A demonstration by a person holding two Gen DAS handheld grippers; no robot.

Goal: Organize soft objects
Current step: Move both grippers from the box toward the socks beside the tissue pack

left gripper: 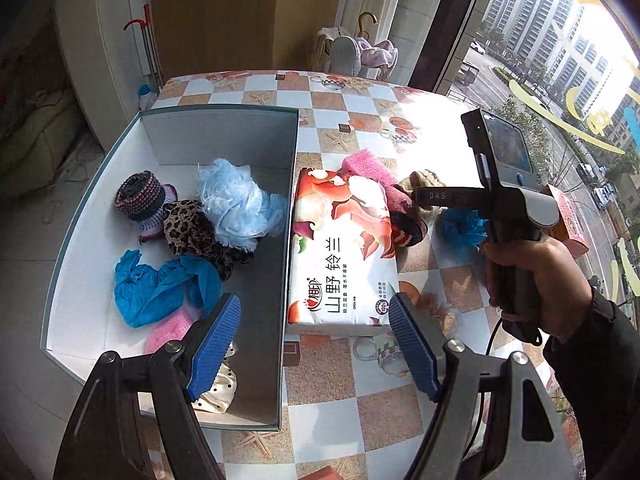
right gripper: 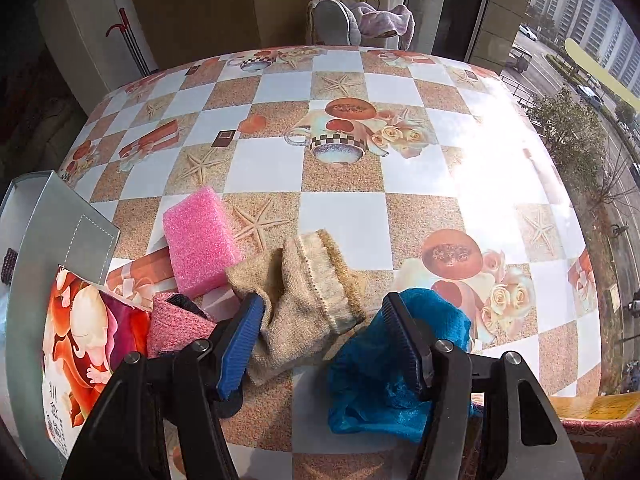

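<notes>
An open grey box (left gripper: 218, 128) holds a knitted hat (left gripper: 140, 196), a leopard cloth (left gripper: 192, 228), a pale blue fluffy piece (left gripper: 236, 204), a blue mesh cloth (left gripper: 156, 288), a pink sponge (left gripper: 168, 330) and a dotted white cloth (left gripper: 218, 392). My left gripper (left gripper: 316, 344) hangs open over the box's right wall and a tissue pack (left gripper: 340, 256), holding nothing. My right gripper (right gripper: 322, 344) is open and points down at a beige sock (right gripper: 304, 308) lying between its fingers. Another blue mesh cloth (right gripper: 372, 384) lies under its right finger (right gripper: 404, 340).
A pink sponge (right gripper: 200, 240) and a pink knit piece (right gripper: 176, 326) lie left of the sock, beside the tissue pack (right gripper: 88, 340) and the box corner (right gripper: 64, 224). A red patterned carton (left gripper: 572, 220) stands at the right. The checkered tablecloth (right gripper: 344, 208) stretches to the far edge.
</notes>
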